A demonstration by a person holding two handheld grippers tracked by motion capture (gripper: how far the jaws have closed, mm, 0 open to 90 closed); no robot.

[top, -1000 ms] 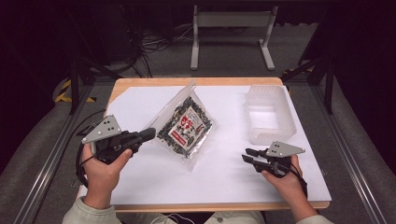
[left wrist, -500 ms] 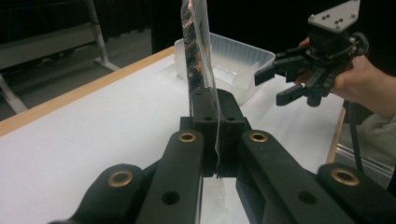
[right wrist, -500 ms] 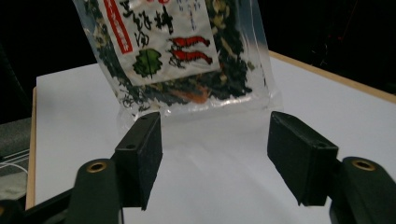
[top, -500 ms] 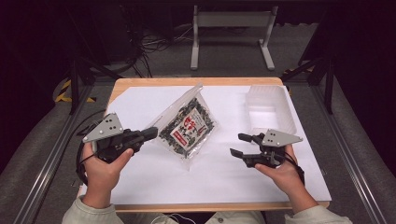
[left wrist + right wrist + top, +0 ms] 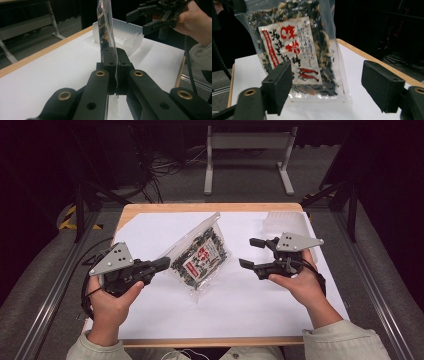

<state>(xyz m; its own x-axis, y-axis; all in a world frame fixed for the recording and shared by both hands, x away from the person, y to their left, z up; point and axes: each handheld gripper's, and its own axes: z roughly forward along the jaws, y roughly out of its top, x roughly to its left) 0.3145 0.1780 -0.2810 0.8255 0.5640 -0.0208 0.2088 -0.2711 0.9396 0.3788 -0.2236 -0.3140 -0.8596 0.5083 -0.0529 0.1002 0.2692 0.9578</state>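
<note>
Packet handover looks like the step in hand, judging by how things lie. From the high view, the left gripper (image 5: 162, 264) pinches one edge of a clear packet of dried seaweed mix (image 5: 200, 257) and holds it tilted above the middle of the white sheet (image 5: 250, 305) that covers the table, while the right gripper (image 5: 252, 252), jaws spread wide, points at the packet's far side from near the sheet's right edge; a clear plastic tray (image 5: 285, 222) sits at the far right corner. Against the frame a second earlier, the right gripper has risen from low by the near right edge and swung in toward the packet, which now stands steeper. In the left gripper view, the left gripper (image 5: 116, 66) is clamped on the packet's thin film seam (image 5: 106, 27), the packet rising edge-on, the tray (image 5: 117, 32) behind it. In the right gripper view, the right gripper (image 5: 328, 82) frames the packet's printed label (image 5: 292, 50) between parted pads, apart from it. To do this well, close on the empty film margin rather than the filled bulge, and keep the left grip firm until the right has hold.
</note>
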